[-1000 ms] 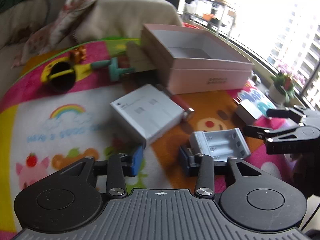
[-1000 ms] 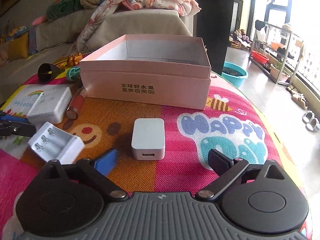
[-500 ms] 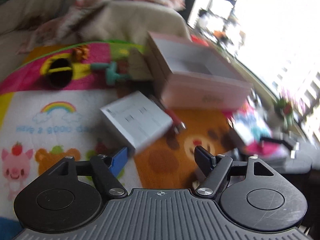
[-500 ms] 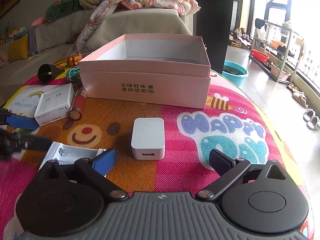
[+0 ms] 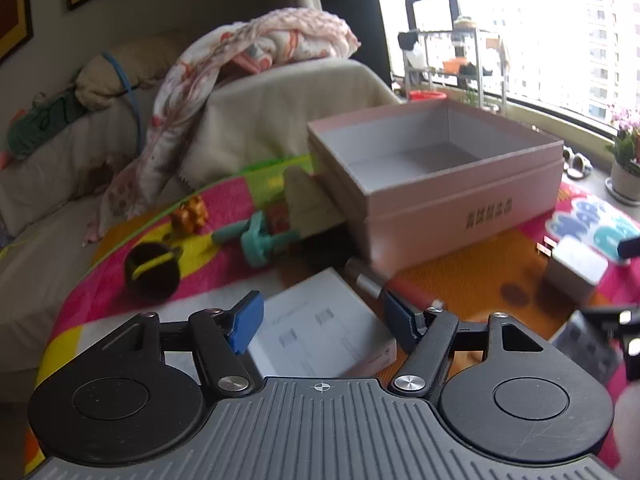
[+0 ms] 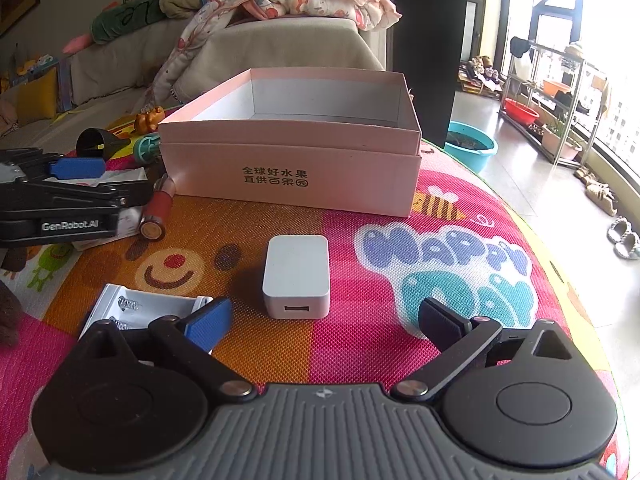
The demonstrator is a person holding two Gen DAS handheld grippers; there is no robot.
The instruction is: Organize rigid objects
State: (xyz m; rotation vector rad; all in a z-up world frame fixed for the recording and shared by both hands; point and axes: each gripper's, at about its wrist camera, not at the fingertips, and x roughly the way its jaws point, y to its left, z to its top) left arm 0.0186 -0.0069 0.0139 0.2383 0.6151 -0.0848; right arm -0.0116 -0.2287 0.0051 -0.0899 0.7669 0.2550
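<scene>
Left gripper (image 5: 320, 316), fingers spread wide and holding nothing, hung low over the flat white cardboard box with printed diagrams (image 5: 320, 330). The box lay between the blue pads, so this was probably the lineup for a grasp. Beside that box lay a red cylindrical tube with a metal cap (image 5: 390, 286), touching or nearly touching its far edge.

Right gripper (image 6: 324, 318) was also wide open and empty, pointed at the small white plastic USB charger block (image 6: 297, 276), which lay flat on the colourful play mat (image 6: 460, 264) with its port toward the camera. A white plastic battery holder with springs (image 6: 144, 308) sat just left of the right gripper's blue pad.

The large open pink cardboard box with a white interior (image 6: 292, 176) stood behind the charger and looked empty. I took it to be the place for the loose items. None was in it yet.

A black funnel (image 5: 152, 274), a teal toy (image 5: 256, 238) and an orange figurine (image 5: 190, 218) lay further back on the mat.
</scene>
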